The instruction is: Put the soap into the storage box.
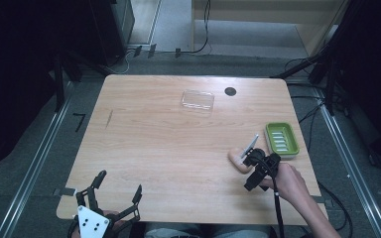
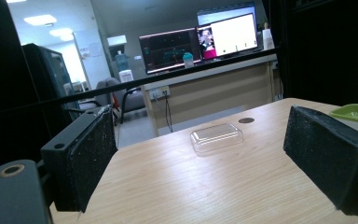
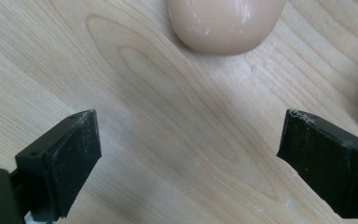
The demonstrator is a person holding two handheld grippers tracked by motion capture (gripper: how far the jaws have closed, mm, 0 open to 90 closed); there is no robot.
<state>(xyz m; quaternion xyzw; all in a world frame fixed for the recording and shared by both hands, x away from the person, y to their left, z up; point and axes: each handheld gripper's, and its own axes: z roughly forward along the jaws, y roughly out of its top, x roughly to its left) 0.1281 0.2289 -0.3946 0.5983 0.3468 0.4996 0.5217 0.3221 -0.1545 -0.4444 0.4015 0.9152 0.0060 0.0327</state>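
Lying ahead of right claw (image 3: pixel 189 163): soap (image 3: pixel 226 23)

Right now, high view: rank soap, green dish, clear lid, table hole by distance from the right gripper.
From the right gripper:
1. Soap, just left of it.
2. Green dish, to the right, beyond it.
3. Clear lid, far side, left.
4. Table hole, far edge; close to the lid's distance.

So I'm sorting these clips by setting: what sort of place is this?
Most likely an office or lab set up for recording. Large monitors glow on a long counter behind the wooden table, a water dispenser stands by the wall, and cables trail over the floor.
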